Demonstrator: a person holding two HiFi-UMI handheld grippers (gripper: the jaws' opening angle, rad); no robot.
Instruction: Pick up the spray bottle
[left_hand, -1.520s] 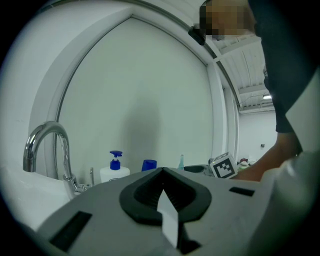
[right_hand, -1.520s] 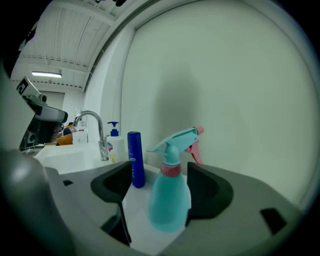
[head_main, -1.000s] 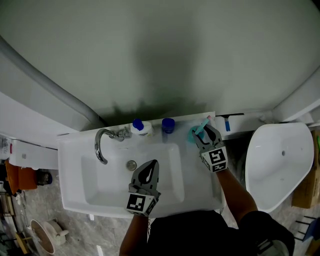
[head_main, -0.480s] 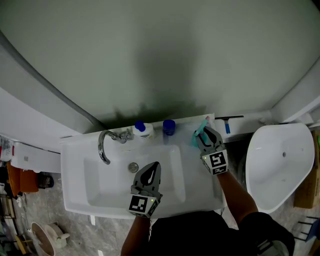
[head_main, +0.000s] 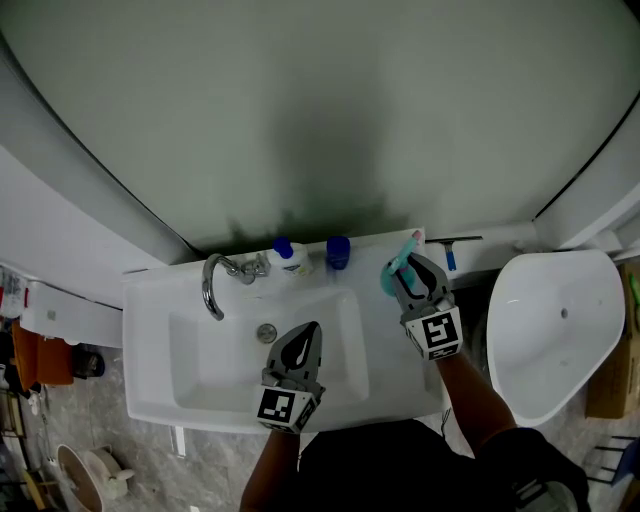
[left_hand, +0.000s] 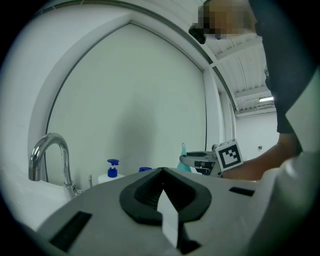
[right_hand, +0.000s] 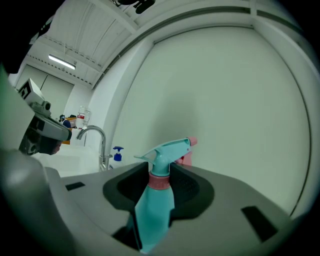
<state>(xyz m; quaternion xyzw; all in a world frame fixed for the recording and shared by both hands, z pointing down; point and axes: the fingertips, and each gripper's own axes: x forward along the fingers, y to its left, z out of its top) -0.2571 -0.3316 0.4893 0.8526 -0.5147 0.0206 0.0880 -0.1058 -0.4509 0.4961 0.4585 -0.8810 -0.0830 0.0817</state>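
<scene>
A teal spray bottle (right_hand: 156, 197) with a pink collar and pink nozzle tip stands upright between the jaws of my right gripper (right_hand: 162, 175), which is shut on its neck and shoulder. In the head view the spray bottle (head_main: 393, 272) hangs over the back right corner of the white sink (head_main: 150, 330), held by the right gripper (head_main: 410, 275). My left gripper (head_main: 300, 345) hovers over the basin, jaws together with nothing in them. From the left gripper view the left gripper (left_hand: 162, 187) looks at the right one and the spray bottle (left_hand: 183, 161).
A chrome tap (head_main: 212, 285) curves over the basin, with a drain (head_main: 266, 333) below it. A white pump bottle with blue top (head_main: 287, 256) and a blue cap (head_main: 337, 251) stand on the back ledge. A white toilet (head_main: 545, 335) sits right of the sink.
The right gripper has lifted the spray bottle up off the sink's back right corner. The left gripper has stayed over the basin, rising only slightly.
</scene>
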